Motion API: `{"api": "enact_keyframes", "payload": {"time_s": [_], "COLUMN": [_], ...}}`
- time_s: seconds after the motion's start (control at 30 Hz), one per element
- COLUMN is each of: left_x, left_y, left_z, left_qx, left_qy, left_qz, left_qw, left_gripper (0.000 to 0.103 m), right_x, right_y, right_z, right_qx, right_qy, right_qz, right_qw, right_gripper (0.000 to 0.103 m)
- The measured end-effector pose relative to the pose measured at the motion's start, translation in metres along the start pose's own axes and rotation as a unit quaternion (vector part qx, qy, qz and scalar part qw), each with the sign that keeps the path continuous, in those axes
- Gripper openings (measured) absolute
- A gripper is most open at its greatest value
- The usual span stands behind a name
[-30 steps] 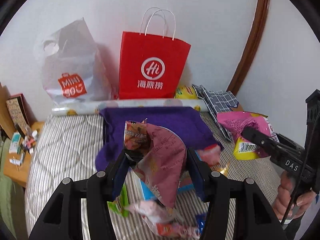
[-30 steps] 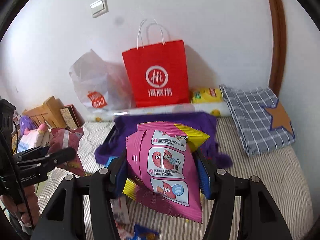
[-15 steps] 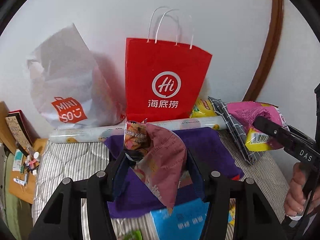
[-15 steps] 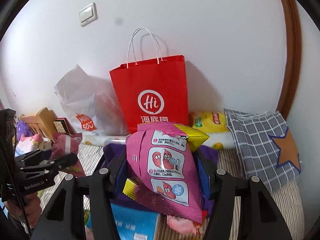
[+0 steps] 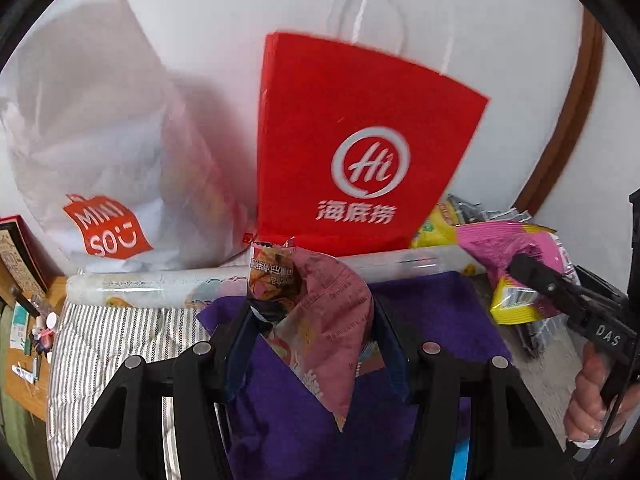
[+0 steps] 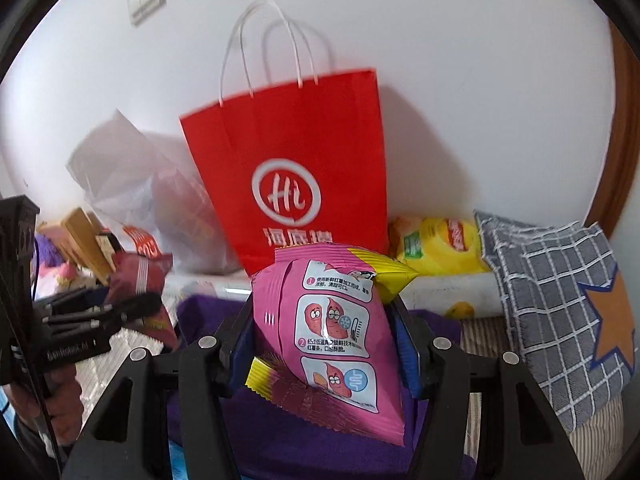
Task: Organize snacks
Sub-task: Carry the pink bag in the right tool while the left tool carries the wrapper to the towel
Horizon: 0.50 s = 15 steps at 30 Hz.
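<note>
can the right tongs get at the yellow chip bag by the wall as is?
Probably not yet. The right tongs are shut on the pink snack pack, so nothing is free to grip with. The yellow chip bag itself lies exposed between the red paper bag and the checked cushion.

purple cloth [image 6: 320,452], checked pillow [image 6: 560,320] — star patch

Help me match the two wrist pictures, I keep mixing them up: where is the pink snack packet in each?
Left wrist: the pink snack packet is at the right edge, held by the right gripper.
Right wrist: bottom centre, between the fingers.
Shared landmark: the red paper bag against the wall.
</note>
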<state>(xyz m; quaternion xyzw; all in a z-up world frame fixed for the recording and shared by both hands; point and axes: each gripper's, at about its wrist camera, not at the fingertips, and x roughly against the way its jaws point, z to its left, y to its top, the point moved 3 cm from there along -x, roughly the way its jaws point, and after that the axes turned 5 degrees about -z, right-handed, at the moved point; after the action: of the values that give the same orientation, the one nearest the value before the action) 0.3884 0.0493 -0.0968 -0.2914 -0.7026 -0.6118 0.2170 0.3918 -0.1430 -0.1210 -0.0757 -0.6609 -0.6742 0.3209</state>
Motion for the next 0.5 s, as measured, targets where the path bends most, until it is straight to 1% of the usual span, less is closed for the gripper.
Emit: {"api": "enact_keyframes", "payload": {"time_s": [0.1,0.3,0.33,0.43,0.5], "left_x": [-0.015,-0.039,-0.044,-0.058,-0.064], "left_y": [-0.005,-0.016,-0.018,-0.026,-0.030], "left_z": [0.012,0.032,0.034,0.038,0.038], "left_qx": [0.001,0.019,0.022,0.034,0.037], "left_qy": [0.009,0.018,0.016,0.026,0.021], "left_qz": [0.018,0.047,0.054,0.074,0.083], "left_qw": [0.9998,0.9986,0.9982,0.9964,0.9956], "left_gripper": [0.054,0.054,0.054,0.054,0.054], "right_x": [-0.017,-0.059,-0.062,-0.073,-0.079], "right_y": [-0.005,-0.029,-0.032,-0.039,-0.042], "right_z": [0.001,-0.006,-0.006,-0.009,-0.011], "right_qx": [0.014,0.016,0.017,0.010,0.006], "right_qy": [-0.002,-0.003,-0.004,-0.005,-0.008], "right_qz": [0.009,0.070,0.076,0.097,0.113], "right_qw": [1.000,0.997,0.997,0.995,0.994], "right_gripper": [0.058,0.058,0.058,0.058,0.058]}}
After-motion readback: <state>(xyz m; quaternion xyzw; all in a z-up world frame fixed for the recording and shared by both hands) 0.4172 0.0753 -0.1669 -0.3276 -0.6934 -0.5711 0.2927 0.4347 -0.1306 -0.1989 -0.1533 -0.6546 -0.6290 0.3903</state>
